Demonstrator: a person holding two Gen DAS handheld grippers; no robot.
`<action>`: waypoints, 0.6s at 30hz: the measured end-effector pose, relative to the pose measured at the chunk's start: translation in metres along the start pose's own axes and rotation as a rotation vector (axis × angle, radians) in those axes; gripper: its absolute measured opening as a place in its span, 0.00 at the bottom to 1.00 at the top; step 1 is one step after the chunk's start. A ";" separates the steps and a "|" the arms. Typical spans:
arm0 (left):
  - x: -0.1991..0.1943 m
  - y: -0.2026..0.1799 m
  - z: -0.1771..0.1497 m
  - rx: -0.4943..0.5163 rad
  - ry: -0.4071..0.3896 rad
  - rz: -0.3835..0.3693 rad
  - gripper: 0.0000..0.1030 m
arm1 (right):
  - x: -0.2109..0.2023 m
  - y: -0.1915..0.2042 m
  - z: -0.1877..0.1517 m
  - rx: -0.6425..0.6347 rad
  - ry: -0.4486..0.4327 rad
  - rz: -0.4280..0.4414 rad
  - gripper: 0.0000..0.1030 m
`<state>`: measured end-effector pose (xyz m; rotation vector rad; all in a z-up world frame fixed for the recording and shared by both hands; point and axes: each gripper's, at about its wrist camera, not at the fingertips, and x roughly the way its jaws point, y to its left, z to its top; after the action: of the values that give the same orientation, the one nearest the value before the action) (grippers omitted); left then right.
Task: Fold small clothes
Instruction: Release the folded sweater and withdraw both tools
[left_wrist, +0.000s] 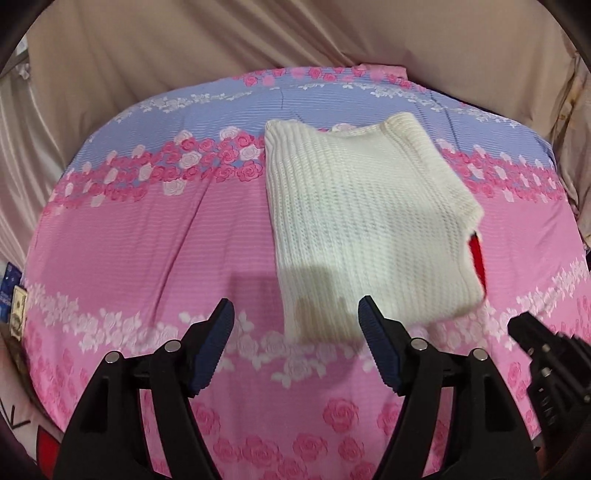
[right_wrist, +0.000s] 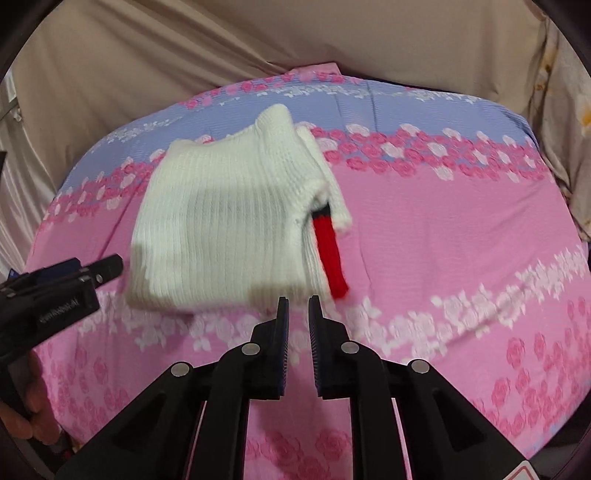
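A small white ribbed knit garment (left_wrist: 365, 218) lies folded flat on the pink and blue rose-print sheet (left_wrist: 147, 236). It also shows in the right wrist view (right_wrist: 229, 225), with a red and black knit strip (right_wrist: 330, 254) sticking out from under its right edge. My left gripper (left_wrist: 295, 314) is open and empty, just short of the garment's near edge. My right gripper (right_wrist: 298, 302) has its jaws nearly together with a narrow gap, holding nothing, just before the garment's near right corner. Each gripper shows in the other's view, the right one (left_wrist: 546, 354) and the left one (right_wrist: 66, 284).
The sheet (right_wrist: 443, 240) covers a rounded table. Beige draped cloth (left_wrist: 221, 40) hangs behind and at both sides. A person's hand (right_wrist: 33, 402) holds the left gripper. Some items lie at the far left edge (left_wrist: 16, 306).
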<state>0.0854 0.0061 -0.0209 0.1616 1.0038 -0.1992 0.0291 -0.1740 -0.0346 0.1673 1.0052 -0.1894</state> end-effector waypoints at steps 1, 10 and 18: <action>-0.003 -0.002 -0.003 0.000 -0.002 0.002 0.66 | -0.002 0.000 -0.006 -0.001 0.004 -0.007 0.13; -0.012 -0.010 -0.031 0.003 0.000 0.007 0.66 | -0.020 0.004 -0.035 0.028 -0.022 -0.067 0.31; -0.009 -0.008 -0.053 -0.002 0.009 0.013 0.66 | -0.026 0.005 -0.044 0.044 -0.044 -0.097 0.35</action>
<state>0.0358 0.0113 -0.0414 0.1675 1.0117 -0.1861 -0.0196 -0.1566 -0.0358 0.1533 0.9665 -0.3027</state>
